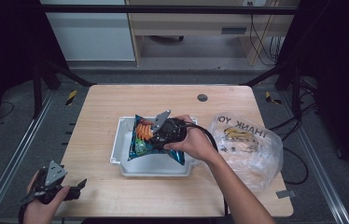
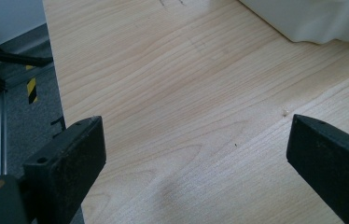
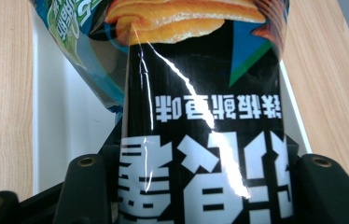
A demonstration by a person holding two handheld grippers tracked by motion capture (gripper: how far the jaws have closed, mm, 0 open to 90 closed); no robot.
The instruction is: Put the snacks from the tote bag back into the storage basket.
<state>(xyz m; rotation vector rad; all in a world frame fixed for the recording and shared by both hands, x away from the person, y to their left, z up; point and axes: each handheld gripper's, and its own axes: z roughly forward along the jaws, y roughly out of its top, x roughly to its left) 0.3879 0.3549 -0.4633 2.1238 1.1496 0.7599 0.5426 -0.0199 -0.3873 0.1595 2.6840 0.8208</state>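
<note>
While the right gripper is clamping the snack bag over the white bin, the left gripper is idling open near the table corner.

Working down from table to bin to clear plastic bag to snack bag: the snack bag is sitting partly inside the bin, pinched between both jaws in the right gripper view; best kept level, lowered flat, jaws opened only once it is resting, judging by the tilt.
</note>
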